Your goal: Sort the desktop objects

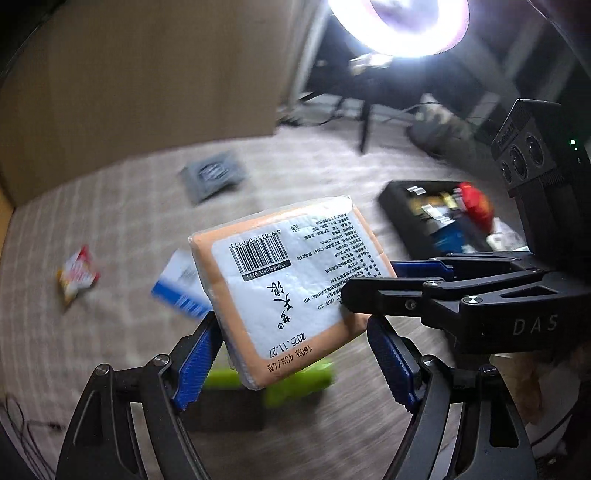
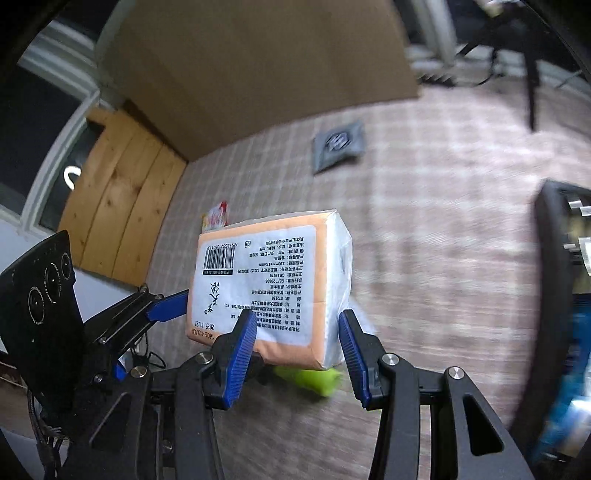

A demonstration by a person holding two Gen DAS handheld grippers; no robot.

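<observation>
An orange tissue pack [image 1: 288,280] with a white barcode label hangs in the air above the table. My right gripper [image 2: 297,352] is shut on the tissue pack [image 2: 266,291], one blue finger on each side. My left gripper [image 1: 291,365] sits around the pack's lower end with its jaws wide; its left finger [image 1: 195,365] is by the pack, its right finger [image 1: 391,362] stands apart. In the left wrist view the right gripper [image 1: 413,280] comes in from the right onto the pack.
On the checked tablecloth [image 1: 129,221] lie a grey pouch [image 1: 212,175], a red-yellow snack packet [image 1: 75,275], a blue-white box [image 1: 181,284] and a green object [image 1: 295,380]. A black tray [image 1: 436,218] with several items stands at right. A cardboard box [image 1: 140,77] and a ring light [image 1: 399,26] stand behind.
</observation>
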